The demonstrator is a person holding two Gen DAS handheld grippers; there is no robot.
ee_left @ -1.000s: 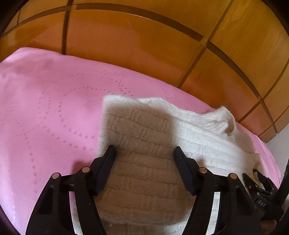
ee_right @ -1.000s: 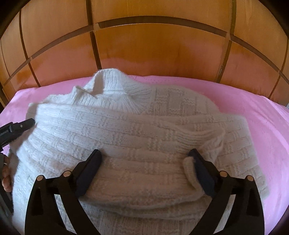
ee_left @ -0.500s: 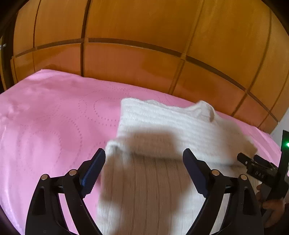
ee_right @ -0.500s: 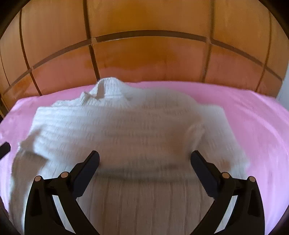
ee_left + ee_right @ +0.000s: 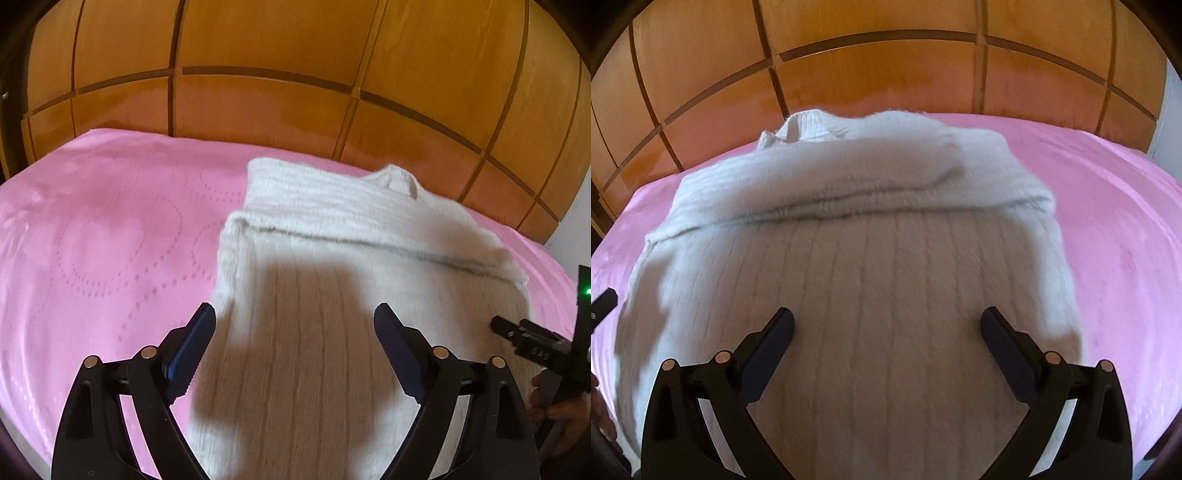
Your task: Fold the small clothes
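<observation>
A white knitted sweater (image 5: 332, 314) lies on the pink bedspread (image 5: 103, 240), collar toward the headboard, with its sleeves folded across the chest. My left gripper (image 5: 294, 317) hovers open over the sweater's lower left part, nothing between its fingers. In the right wrist view the same sweater (image 5: 886, 277) fills the middle, and my right gripper (image 5: 886, 317) stands open above its ribbed lower body, holding nothing. The right gripper (image 5: 517, 332) also shows at the right edge of the left wrist view. A tip of the left gripper (image 5: 604, 301) peeks in at the left of the right wrist view.
A panelled wooden headboard (image 5: 277, 110) rises straight behind the bed. Bare pink bedspread (image 5: 1108, 221) spreads to either side of the sweater. A person's hand (image 5: 554, 406) holds the right gripper at the lower right. A white wall strip (image 5: 1171, 110) shows at the far right.
Both grippers have drawn back from the sweater toward its hem. The left jaws have spread wider. The folded sleeves now lie across the chest with nothing touching them.
</observation>
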